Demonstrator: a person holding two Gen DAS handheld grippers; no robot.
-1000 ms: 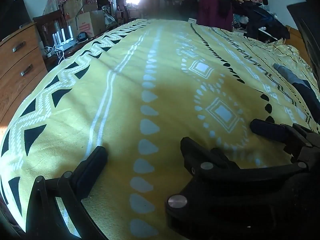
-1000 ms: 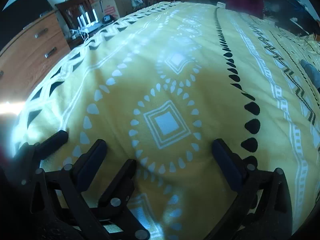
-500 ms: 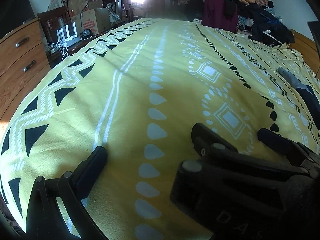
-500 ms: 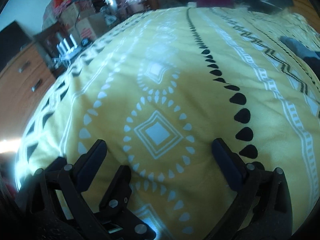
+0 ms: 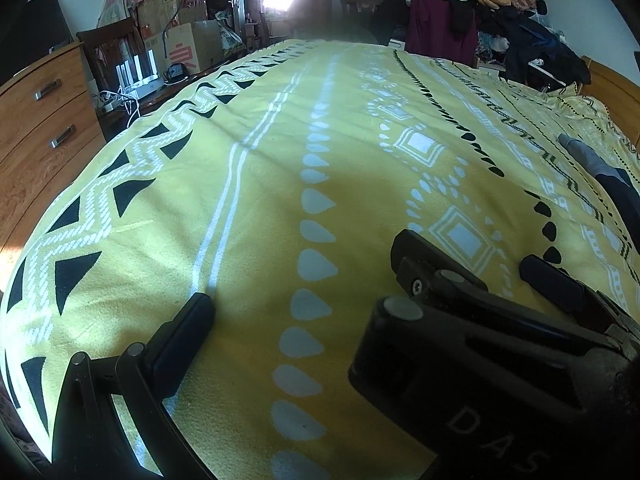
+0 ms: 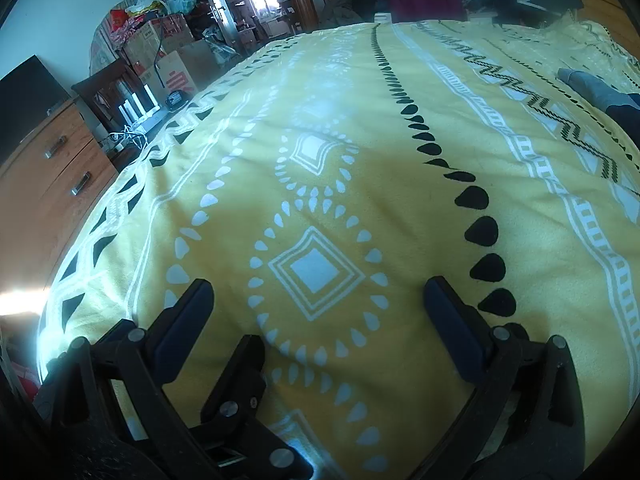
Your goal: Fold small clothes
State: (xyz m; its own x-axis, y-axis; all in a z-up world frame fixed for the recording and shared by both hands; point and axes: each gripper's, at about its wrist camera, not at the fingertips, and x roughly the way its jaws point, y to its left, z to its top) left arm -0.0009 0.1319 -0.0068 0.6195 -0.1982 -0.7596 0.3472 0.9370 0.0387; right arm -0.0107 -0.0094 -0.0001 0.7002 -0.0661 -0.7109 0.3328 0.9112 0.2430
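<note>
Yellow fleece with white and black patterns covers the whole bed, and this blanket (image 5: 256,208) is the landmark for all the rest. Both grippers hover low over the near end of the blanket and neither one holds anything.

The left gripper (image 5: 360,304) is spread wide, with one finger low at the left; the right gripper's body crosses in front of its other side. The right gripper (image 6: 316,304) is also released, its two fingers (image 6: 182,320) standing far apart over a white diamond of the pattern.

The clothes to fold seem to be the grey and dark garment (image 6: 600,94) that lies on the far right part of the blanket, near the wooden bed frame (image 5: 612,84). It is well apart from both grippers. Only a part of it shows at the edge of the view, so I cannot tell what kind of garment it is.

I judge that it will be light, soft and limp, not fragile. It will sag when lifted and may drag on the fleece. The best hold is probably at two corners or along a hem, one gripper on each, pinching the garment only and not the blanket under it.

At the left side of the blanket stands a wooden dresser (image 5: 44,128).
</note>
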